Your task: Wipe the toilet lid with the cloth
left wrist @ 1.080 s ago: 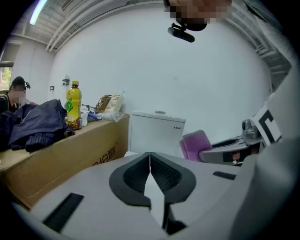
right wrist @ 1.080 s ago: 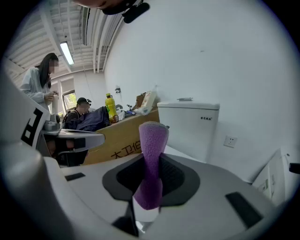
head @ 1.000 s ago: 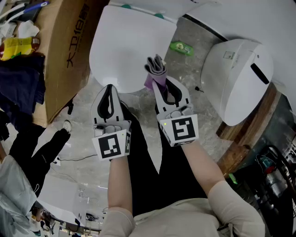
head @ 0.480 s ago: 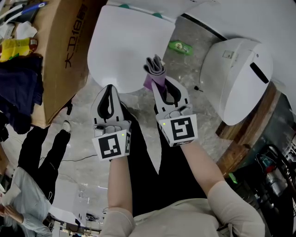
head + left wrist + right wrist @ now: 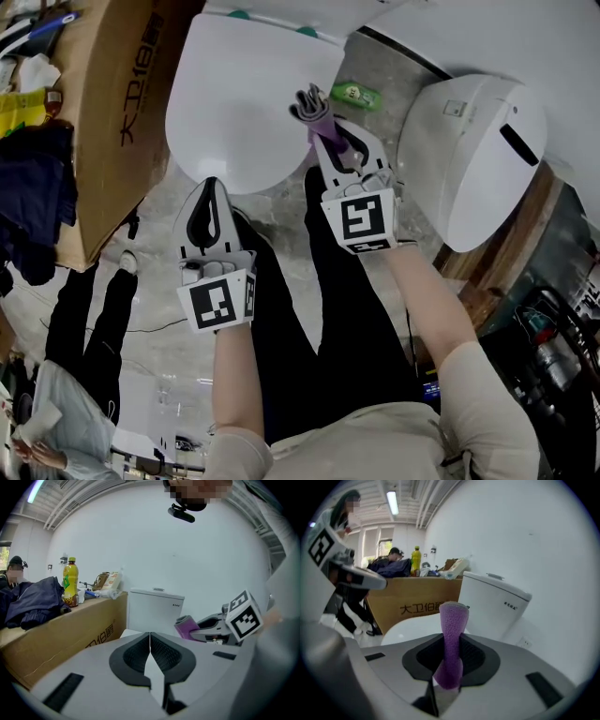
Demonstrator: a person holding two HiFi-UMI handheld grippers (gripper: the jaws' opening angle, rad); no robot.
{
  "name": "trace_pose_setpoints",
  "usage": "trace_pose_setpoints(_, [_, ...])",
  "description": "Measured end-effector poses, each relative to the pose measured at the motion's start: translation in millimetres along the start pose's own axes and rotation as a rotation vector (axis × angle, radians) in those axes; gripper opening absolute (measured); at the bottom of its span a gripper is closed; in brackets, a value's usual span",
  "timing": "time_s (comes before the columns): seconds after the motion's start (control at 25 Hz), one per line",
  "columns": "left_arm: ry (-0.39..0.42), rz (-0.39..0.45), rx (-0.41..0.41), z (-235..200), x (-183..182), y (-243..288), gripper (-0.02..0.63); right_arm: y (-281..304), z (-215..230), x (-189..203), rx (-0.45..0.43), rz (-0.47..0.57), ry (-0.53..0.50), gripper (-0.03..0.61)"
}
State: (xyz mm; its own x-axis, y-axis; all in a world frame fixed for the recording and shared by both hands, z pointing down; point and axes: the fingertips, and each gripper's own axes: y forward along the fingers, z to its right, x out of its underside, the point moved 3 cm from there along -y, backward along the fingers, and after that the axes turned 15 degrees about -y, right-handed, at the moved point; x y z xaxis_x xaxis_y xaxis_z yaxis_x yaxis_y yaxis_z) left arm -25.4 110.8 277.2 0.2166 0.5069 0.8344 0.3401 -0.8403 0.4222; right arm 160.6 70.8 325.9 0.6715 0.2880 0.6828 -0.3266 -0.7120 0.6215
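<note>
The white toilet lid point(image 5: 246, 108) lies shut at the top of the head view; it also shows low in the right gripper view point(image 5: 410, 625). My right gripper point(image 5: 330, 142) is shut on a folded purple cloth point(image 5: 313, 111), whose end reaches over the lid's right edge. The cloth point(image 5: 451, 639) stands up between the pads in the right gripper view, and it appears from the side point(image 5: 186, 625) in the left gripper view. My left gripper point(image 5: 208, 208) is shut on nothing, its tips at the lid's front rim point(image 5: 150, 637).
A brown cardboard box point(image 5: 117, 103) stands left of the toilet, with a yellow bottle point(image 5: 70, 581) and dark clothing point(image 5: 33, 599) on top. The white cistern point(image 5: 494, 604) is behind the lid. A second white toilet point(image 5: 473, 159) sits to the right. A green object point(image 5: 352, 94) lies on the floor. A person point(image 5: 56, 375) stands at lower left.
My right gripper has moved forward with the cloth, bringing its end over the lid's right edge. The left gripper has stayed at the lid's front rim. The bystander has shifted.
</note>
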Motion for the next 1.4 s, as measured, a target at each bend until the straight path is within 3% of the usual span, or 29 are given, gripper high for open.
trace_pose_setpoints(0.28, [-0.001,-0.023,-0.005,-1,4,13,0.017,78,38,37,-0.023,-0.186,-0.542,0.092])
trace_pose_setpoints(0.56, [-0.024,-0.042,-0.018,4,8,31,0.017,144,61,67,-0.065,-0.274,-0.761,0.094])
trace_pose_setpoints(0.72, [-0.024,-0.058,-0.028,9,16,42,0.017,176,70,82,-0.086,-0.318,-0.816,0.094])
trace_pose_setpoints(0.96, [-0.048,-0.055,-0.06,8,17,57,0.017,203,82,91,-0.073,-0.36,-0.813,0.094])
trace_pose_setpoints(1.4, [-0.041,-0.07,-0.032,12,16,67,0.017,201,47,100,-0.153,-0.431,-0.769,0.094])
